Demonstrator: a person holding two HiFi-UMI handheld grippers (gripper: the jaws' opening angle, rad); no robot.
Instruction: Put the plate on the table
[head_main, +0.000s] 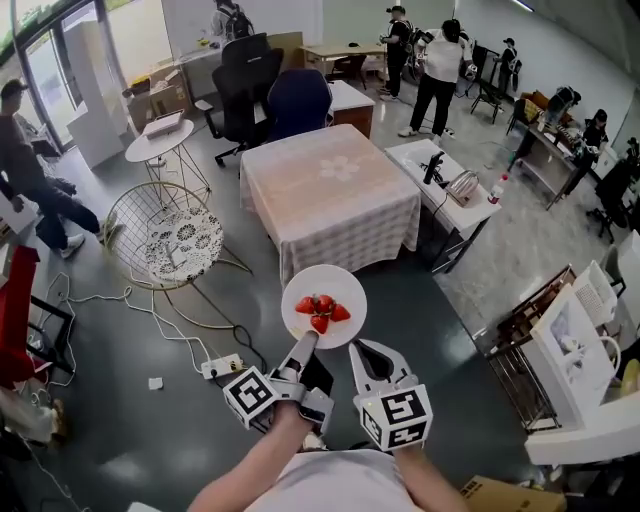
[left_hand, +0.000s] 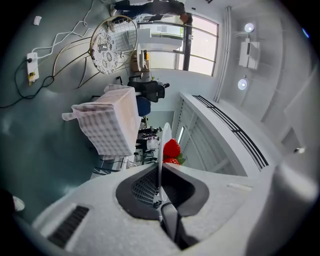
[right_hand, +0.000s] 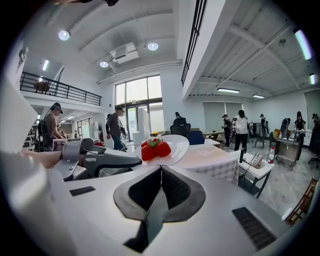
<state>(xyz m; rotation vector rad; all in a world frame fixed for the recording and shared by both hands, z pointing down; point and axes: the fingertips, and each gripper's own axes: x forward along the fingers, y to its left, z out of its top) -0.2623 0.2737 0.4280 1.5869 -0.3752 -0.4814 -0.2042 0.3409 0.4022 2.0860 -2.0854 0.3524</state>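
The right tongs (right_hand: 161, 172) meet, apparently empty, near the plate (right_hand: 178, 142).

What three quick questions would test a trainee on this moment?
1. True or false: the plate already rests on the table.
2. Which gripper's jaws clamp the plate's rim?
3. The plate carries: A bread; B strawberries; C nothing.
Key: 1 false, it is held in the air, short of the table. 2 the left gripper. 3 B.
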